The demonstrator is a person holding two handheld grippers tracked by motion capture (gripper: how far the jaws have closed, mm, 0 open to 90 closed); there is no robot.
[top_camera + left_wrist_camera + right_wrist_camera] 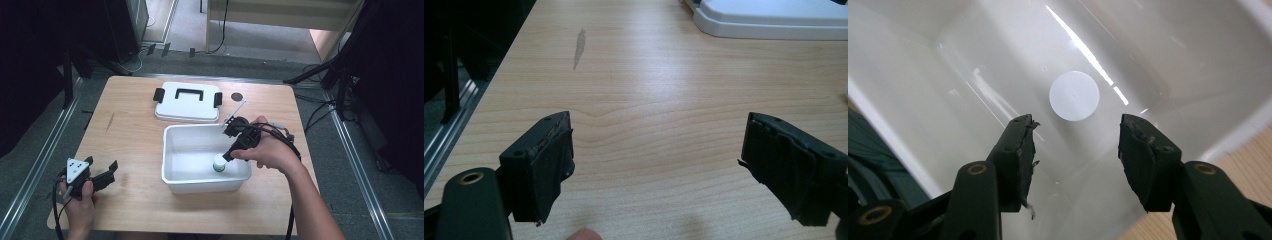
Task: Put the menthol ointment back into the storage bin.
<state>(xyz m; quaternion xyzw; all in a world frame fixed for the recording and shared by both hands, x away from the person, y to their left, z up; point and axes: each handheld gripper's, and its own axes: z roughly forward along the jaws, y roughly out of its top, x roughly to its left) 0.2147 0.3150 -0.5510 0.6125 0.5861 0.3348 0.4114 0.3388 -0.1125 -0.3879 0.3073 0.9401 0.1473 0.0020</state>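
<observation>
Looking down from above, we see a pale wooden table (135, 135) with a dark round mark (237, 96) near its far edge. On it, right of centre, sits an open white tub (177, 181). Just behind the tub, toward the far edge, lies its flat white lid (187, 106), with a black handle (189, 93) on top and a black clip at each end. Tub and lid sit close together; we cannot tell whether they touch.

Our right hand (267, 149) reaches over the tub's right rim and points the right gripper (227, 156) down into it. Directly under its tip, near the tub's front right corner, stands a small bottle (219, 163) with a white cap and a green band lower down. In the right gripper view the right gripper (1078, 137) has its jaws apart, and the round white cap (1074, 95) shows beyond and between them, untouched, against the tub's glossy inner wall (1198, 65).

Our left hand (80, 197) rests at the table's front left corner, well apart from the tub, holding the left gripper (102, 167), which carries a grey three-cornered plate. In the left gripper view the left gripper (656, 132) hangs low over bare wood with its jaws wide apart and gripping nothing; the lid's edge (774, 25) lies farther off at the top right, and a grey smudge (579, 46) marks the wood at the upper left.
</observation>
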